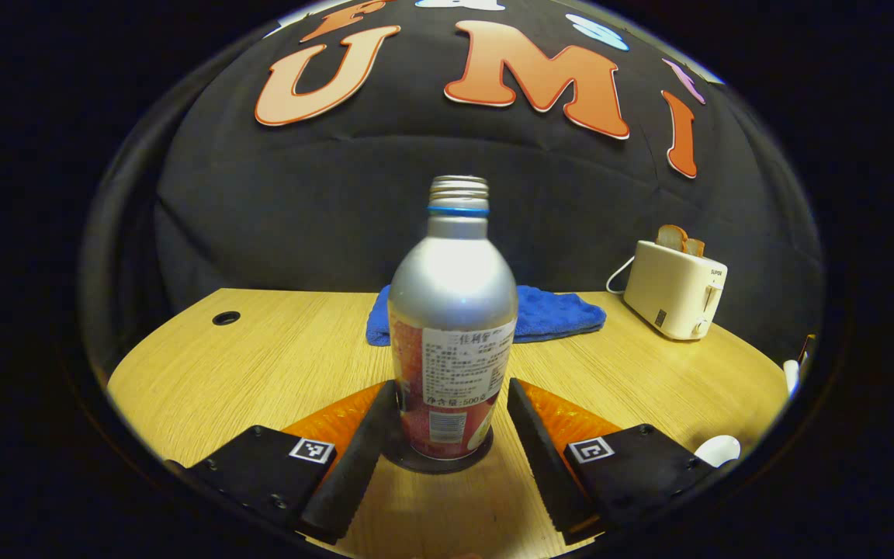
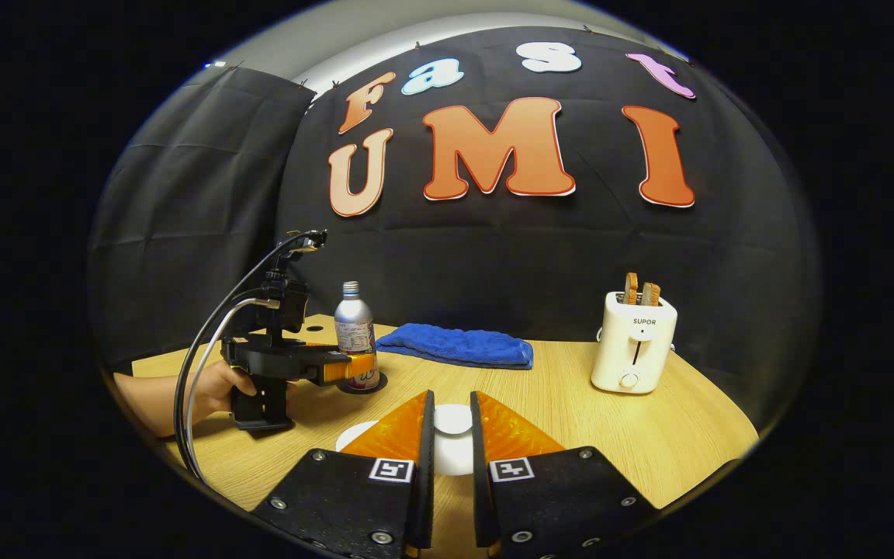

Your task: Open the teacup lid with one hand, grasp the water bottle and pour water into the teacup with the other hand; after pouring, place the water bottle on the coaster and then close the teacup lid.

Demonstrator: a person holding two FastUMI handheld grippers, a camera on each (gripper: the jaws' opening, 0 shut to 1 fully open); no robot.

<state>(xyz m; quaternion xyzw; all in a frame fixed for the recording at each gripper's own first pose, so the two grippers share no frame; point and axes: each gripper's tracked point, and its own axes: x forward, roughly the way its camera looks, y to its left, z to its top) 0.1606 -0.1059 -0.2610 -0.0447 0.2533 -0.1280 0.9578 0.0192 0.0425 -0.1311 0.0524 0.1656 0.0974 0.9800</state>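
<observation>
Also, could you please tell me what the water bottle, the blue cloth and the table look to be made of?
Water bottle: likely aluminium, brushed silver sheen, threaded neck, paper-like label. Blue cloth: nubbly terry or microfibre pile. Table: light wood grain, possibly laminate, matte.

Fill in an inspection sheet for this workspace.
Surface: round light wooden table, cable hole at left.
Job's things: silver metal water bottle, uncapped, upright on dark round coaster; white teacup lid, knob between right fingers.
Clutter: folded blue towel; cream toaster holding bread slices.
Grippers: left gripper open around the bottle; right gripper apparently shut on the lid knob.
Cables: loops off the left gripper; toaster cord.
Surroundings: black cloth wall.
</observation>
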